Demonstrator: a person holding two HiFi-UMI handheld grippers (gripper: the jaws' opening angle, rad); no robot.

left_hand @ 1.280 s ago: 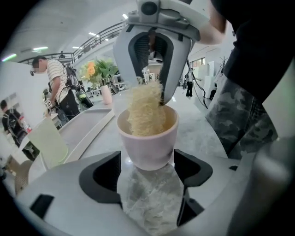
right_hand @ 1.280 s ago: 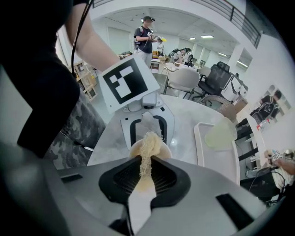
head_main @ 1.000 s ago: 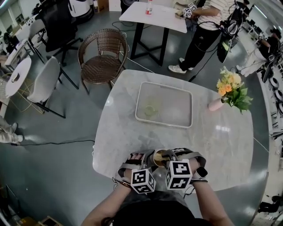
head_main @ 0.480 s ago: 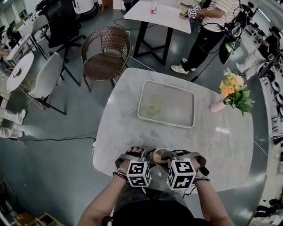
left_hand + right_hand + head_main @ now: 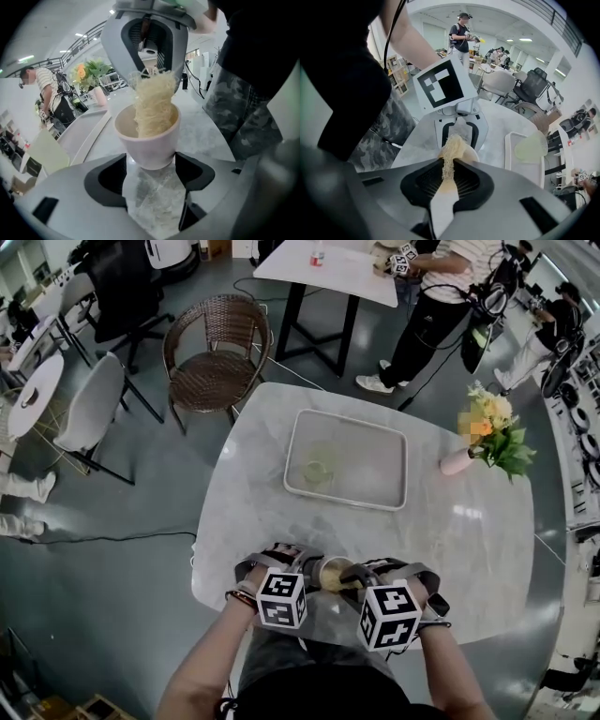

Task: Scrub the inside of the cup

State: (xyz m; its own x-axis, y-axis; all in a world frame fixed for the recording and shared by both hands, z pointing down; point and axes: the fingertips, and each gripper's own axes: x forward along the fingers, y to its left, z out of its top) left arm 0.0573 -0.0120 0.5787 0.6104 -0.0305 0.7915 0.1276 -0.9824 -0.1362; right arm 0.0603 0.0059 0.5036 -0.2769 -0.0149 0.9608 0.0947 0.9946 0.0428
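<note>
Scrubbing is under way at the table's [image 5: 469, 549] near edge. The left gripper [image 5: 151, 161], jaws just closing, clamps the cup [image 5: 147, 140]. The scrubber [image 5: 154, 105] stands inside it, pinched by the right gripper [image 5: 447, 165]. Next, it should rub round the walls; the bottom seems hidden. The tray [image 5: 366, 470] and flowers [image 5: 492, 432] stand well clear.

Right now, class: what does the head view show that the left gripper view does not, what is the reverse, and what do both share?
Only the head view: the wicker chair.
Only the left gripper view: the left claw, whose jaws have just been closing and press on the sides of the cup, and the fibres of the scrubber standing in it.
Both: cup, flowers, marble table.
</note>
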